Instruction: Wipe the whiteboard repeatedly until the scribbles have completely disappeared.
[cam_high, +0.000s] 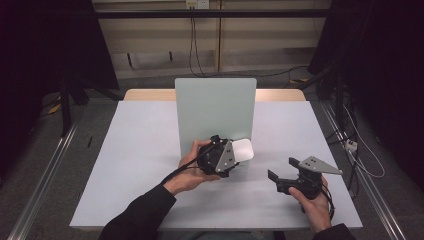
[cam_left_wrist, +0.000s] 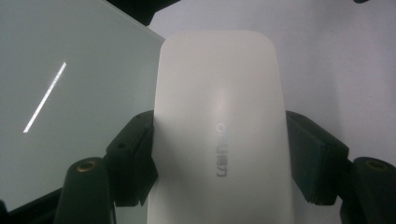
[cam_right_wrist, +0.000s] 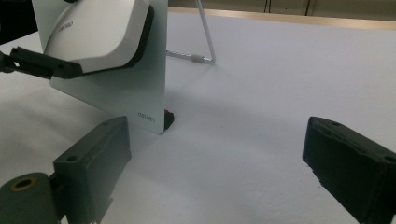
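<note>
Stretching across most of the high view, the table (cam_high: 150, 165) wears a smooth, matte pale-lilac sheet, with a strip of bare wood showing along its far edge. Standing upright near the middle is a flat, pale-green board (cam_high: 215, 112) with rounded corners and a faint sheen; from the right gripper view it (cam_right_wrist: 135, 88) leans on a thin wire stand (cam_right_wrist: 205, 42) behind, carries small print near its lower corner that is too tiny to read, and sits on a dark foot with a spot of red. Its top is cut off in that view.

Next down in size, the left gripper (cam_high: 235, 152), a chunky black body with a grey three-cornered plate, is clamped on a white board eraser (cam_high: 243, 149), a smooth, glossy plastic block with rounded ends. The eraser is pressed against the front of the board at its lower right corner. In the left gripper view the eraser (cam_left_wrist: 219, 126) is squeezed between the two black pads, with embossed grey lettering along its back; its near end runs off the bottom edge. The right gripper view shows the eraser (cam_right_wrist: 93, 32) with a dark layer under its white shell.

The right gripper (cam_high: 284, 169) hovers low over the table to the right, well apart from the board, jaws spread wide with nothing between them (cam_right_wrist: 215, 163).
</note>
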